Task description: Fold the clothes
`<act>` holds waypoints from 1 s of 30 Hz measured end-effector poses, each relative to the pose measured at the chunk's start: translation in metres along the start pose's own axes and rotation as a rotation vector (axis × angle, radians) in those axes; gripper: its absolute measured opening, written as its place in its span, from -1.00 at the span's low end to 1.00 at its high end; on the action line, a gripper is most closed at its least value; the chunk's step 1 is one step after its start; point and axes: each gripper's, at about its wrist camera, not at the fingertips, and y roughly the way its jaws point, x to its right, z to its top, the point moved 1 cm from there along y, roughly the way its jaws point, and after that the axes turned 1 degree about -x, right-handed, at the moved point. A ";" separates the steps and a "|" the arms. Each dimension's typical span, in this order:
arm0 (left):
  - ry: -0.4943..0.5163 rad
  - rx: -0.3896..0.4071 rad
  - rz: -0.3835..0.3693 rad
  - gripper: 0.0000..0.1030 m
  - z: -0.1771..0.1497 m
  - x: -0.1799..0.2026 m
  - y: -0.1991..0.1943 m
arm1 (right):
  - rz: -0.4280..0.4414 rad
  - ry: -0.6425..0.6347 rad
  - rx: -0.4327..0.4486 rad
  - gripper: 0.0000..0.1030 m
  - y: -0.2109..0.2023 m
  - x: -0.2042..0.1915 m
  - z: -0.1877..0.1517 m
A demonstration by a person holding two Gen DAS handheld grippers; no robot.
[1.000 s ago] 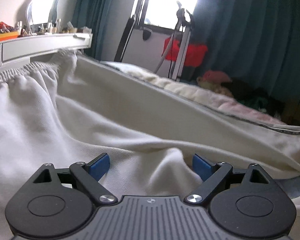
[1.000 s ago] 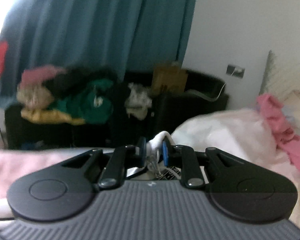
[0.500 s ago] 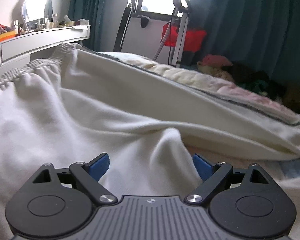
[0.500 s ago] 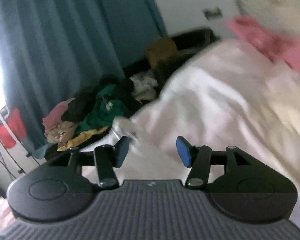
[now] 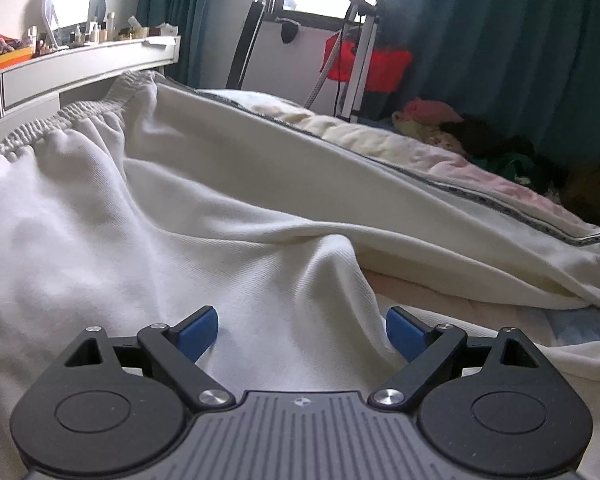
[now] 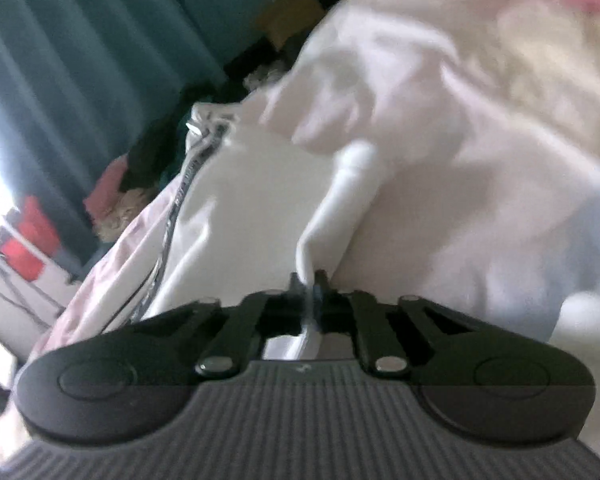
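Left tongs (image 5: 302, 332): jaws wide, astride a raised ridge of the white trousers (image 5: 148, 216), pads not touching.
Right tongs (image 6: 309, 285): just closed, pinching a thin white fold (image 6: 340, 200), probably a hem to carry over.
Trousers: spread on the bed (image 5: 480, 304); waistband far left.
Room: bare bed to the right.

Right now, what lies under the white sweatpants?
A pale pink blanket and a cream quilt show beside the white sweatpants; what lies directly beneath them is covered.
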 end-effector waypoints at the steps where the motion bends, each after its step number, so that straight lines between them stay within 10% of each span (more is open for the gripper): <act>1: 0.011 -0.009 0.005 0.80 0.000 0.002 0.003 | -0.007 0.016 0.042 -0.89 -0.009 -0.002 0.003; 5: 0.108 -0.012 0.041 0.80 -0.002 0.010 0.000 | -0.034 0.053 0.175 -0.90 -0.045 0.001 0.012; 14: 0.220 -0.004 -0.031 0.80 0.015 0.027 -0.078 | -0.104 -0.028 0.021 -0.78 -0.052 0.027 -0.016; 20: 0.267 0.035 -0.171 0.84 0.037 0.048 -0.194 | -0.083 -0.071 0.066 0.46 -0.113 0.032 -0.038; 25: 0.321 0.123 -0.249 0.96 0.050 0.071 -0.304 | -0.087 -0.065 0.012 0.44 -0.154 0.036 -0.053; 30: 0.350 0.029 -0.305 0.96 0.043 0.084 -0.371 | -0.030 0.012 -0.002 0.44 -0.193 0.036 -0.053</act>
